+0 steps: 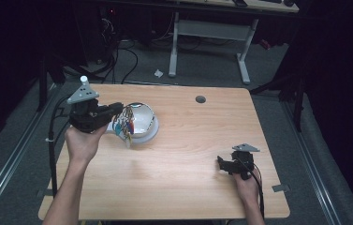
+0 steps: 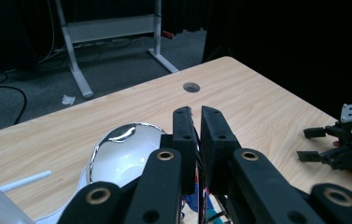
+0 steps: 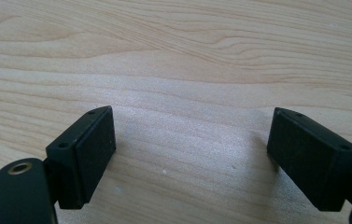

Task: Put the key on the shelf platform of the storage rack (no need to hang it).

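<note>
A small bunch of thin coloured wires or cords (image 1: 126, 125), too fine to name surely, hangs from the left gripper (image 1: 118, 110) over the near rim of a shiny metal bowl (image 1: 142, 121). The bowl stands on the left half of the wooden table (image 1: 188, 164). The left jaws are pinched nearly together on the bunch. Well apart, near the right edge, the right gripper (image 1: 222, 163) rests low over bare wood, jaws wide, holding nothing
</note>
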{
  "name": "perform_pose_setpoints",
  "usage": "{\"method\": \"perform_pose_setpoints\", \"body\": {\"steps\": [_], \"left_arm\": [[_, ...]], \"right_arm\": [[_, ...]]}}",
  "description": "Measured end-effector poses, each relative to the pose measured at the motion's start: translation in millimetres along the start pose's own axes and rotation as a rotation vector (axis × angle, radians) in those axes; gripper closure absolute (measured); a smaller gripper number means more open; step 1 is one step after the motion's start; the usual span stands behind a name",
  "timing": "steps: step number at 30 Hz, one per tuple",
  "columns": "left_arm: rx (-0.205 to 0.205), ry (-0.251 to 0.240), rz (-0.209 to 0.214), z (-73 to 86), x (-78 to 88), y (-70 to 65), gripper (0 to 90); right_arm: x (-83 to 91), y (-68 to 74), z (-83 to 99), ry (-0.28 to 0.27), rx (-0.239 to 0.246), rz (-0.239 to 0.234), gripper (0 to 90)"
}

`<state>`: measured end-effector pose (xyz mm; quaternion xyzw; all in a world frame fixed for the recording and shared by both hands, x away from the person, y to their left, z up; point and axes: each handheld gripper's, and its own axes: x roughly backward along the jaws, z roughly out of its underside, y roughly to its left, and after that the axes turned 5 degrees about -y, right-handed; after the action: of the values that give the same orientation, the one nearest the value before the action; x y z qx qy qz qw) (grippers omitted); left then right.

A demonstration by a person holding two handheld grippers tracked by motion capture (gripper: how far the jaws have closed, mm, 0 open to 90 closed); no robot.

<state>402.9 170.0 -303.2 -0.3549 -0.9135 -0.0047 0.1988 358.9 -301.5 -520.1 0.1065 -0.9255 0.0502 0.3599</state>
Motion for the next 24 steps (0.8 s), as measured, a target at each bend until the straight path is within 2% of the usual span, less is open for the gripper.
{"method": "perform_pose_setpoints", "body": {"steps": [9, 24], "left_arm": [[-0.016, 0.013, -0.009, -11.6, -16.4, 5.4, 85.3], [-0.008, 0.014, -0.008, -19.6, -40.6, 14.0, 85.3]], "right_arm": [[0.0, 0.0, 0.0, 0.000, 0.000, 0.000, 15.5], [0.0, 0.0, 0.0, 0.000, 0.000, 0.000, 15.5]]}}
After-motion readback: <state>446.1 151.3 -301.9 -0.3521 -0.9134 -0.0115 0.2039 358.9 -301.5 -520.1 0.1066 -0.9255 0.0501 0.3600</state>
